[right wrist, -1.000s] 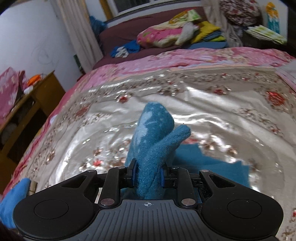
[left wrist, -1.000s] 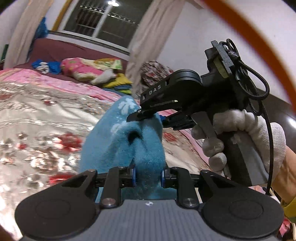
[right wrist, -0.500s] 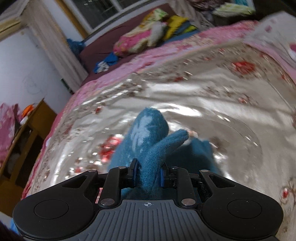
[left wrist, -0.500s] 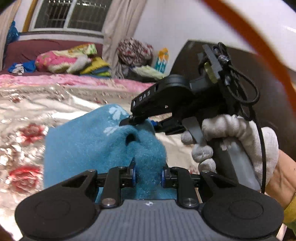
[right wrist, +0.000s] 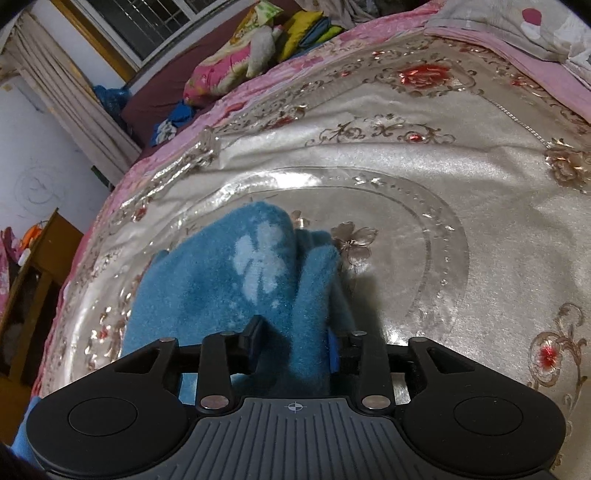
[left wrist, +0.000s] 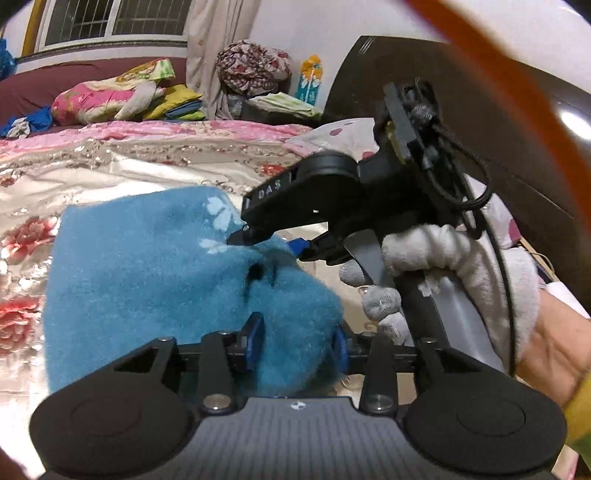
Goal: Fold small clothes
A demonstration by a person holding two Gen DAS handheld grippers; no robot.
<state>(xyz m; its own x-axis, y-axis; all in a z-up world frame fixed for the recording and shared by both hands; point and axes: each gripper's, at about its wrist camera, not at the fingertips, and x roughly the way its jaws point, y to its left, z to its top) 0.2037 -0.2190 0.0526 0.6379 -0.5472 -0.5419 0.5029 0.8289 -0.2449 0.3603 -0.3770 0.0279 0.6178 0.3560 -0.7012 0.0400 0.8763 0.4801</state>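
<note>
A small blue fleece garment (left wrist: 147, 266) with pale flower prints lies bunched on the silvery flowered bedspread (right wrist: 406, 166). My left gripper (left wrist: 297, 343) has its jaws opening, and a fold of the garment still fills the gap between its blue pads. In the left wrist view my right gripper (left wrist: 269, 245), held by a gloved hand (left wrist: 443, 251), touches the garment's far side. My right gripper (right wrist: 293, 343) is opening too; a raised fold of the garment (right wrist: 229, 280) stands between its pads, with a dark gap beside the left pad.
Folded bedding and clothes (left wrist: 110, 96) are piled by the window. A dark headboard (left wrist: 517, 155) and a pillow (right wrist: 535, 29) are on the right. A wooden shelf (right wrist: 37, 266) stands off the bed's left edge. Another blue cloth (right wrist: 22, 435) peeks in at lower left.
Both grippers came down towards the bedspread with the garment, which has sunk and spread. Both pairs of jaws stand wider apart than half a second ago.
</note>
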